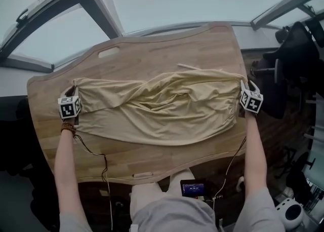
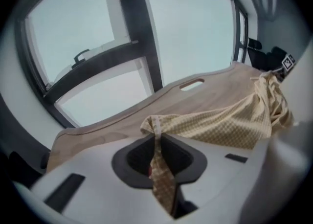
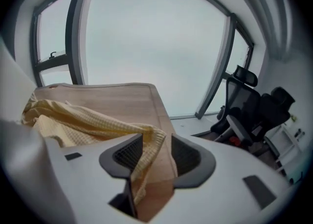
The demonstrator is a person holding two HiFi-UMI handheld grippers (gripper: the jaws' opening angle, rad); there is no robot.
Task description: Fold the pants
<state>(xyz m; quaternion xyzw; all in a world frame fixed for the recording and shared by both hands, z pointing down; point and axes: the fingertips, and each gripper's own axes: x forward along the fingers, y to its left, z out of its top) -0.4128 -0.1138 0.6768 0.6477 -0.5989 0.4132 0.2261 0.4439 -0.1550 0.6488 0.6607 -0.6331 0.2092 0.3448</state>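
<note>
The beige checked pants [image 1: 162,107] lie crosswise and rumpled on the wooden table [image 1: 152,56], reaching nearly from its left edge to its right. My left gripper [image 1: 74,92] is at the cloth's left end. In the left gripper view [image 2: 157,137] a thin fold of the pants [image 2: 230,123] is pinched tight between its closed jaws. My right gripper [image 1: 244,86] is at the right end. In the right gripper view [image 3: 154,142] its jaws stand apart: a corner of the pants [image 3: 83,120] hangs against the left pad, and a gap shows on the other side.
A black office chair [image 1: 298,48] stands off the table's right edge and also shows as the chair [image 3: 249,105] in the right gripper view. Large windows lie beyond the far edge. A handle slot [image 1: 108,52] is cut near the far left. Cables trail from both grippers.
</note>
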